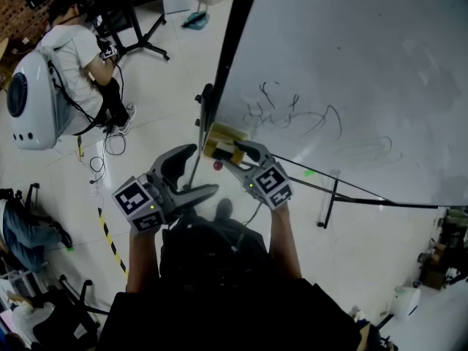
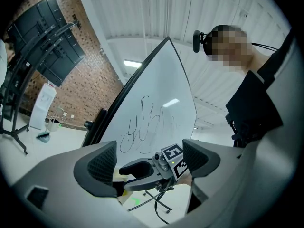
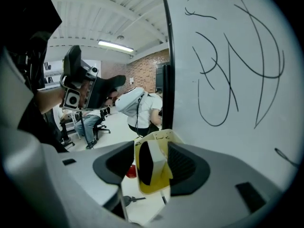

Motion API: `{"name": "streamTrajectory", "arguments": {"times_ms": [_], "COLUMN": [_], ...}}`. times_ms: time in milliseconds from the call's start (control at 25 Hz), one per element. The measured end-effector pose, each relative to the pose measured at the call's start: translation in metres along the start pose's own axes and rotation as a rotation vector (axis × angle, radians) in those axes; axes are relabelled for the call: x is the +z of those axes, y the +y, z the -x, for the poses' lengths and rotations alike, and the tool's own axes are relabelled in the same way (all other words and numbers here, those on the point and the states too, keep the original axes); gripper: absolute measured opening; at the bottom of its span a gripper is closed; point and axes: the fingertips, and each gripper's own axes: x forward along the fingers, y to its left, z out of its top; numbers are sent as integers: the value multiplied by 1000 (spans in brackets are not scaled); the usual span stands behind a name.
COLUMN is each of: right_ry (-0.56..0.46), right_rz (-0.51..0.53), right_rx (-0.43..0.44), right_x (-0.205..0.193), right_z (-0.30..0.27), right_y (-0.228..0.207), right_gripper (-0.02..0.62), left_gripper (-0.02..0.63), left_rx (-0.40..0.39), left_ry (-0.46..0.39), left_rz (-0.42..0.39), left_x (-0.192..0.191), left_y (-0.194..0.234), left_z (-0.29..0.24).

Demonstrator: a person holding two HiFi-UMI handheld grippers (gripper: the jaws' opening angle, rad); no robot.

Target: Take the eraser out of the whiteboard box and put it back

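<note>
The eraser (image 3: 155, 159) sits in the yellow box (image 3: 153, 188) at the whiteboard (image 3: 237, 103) edge, between the right gripper (image 3: 151, 164) jaws (wide apart). The left gripper (image 2: 151, 161) is open too, holding nothing.

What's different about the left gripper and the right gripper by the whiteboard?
The right gripper has the yellow box with the eraser between its jaws; the left gripper has nothing between its jaws. The right gripper reaches the edge of the whiteboard; the left gripper sits off to the side, touching nothing. Both are alike in one way: each is open, with its jaws apart.
</note>
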Motion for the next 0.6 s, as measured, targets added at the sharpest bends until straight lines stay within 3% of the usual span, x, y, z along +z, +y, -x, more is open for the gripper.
{"name": "streamTrajectory", "arguments": {"times_ms": [600], "right_ry": [63], "right_rz": [70], "right_rx": [-14], "right_x": [-16], "right_z": [-11], "right_y": [4], "right_gripper": [245], "left_gripper": [431], "left_rx": [8], "left_ry": [2], "left_rz": [0], "left_x": [-1], "left_y": [2], "left_z": [2]}}
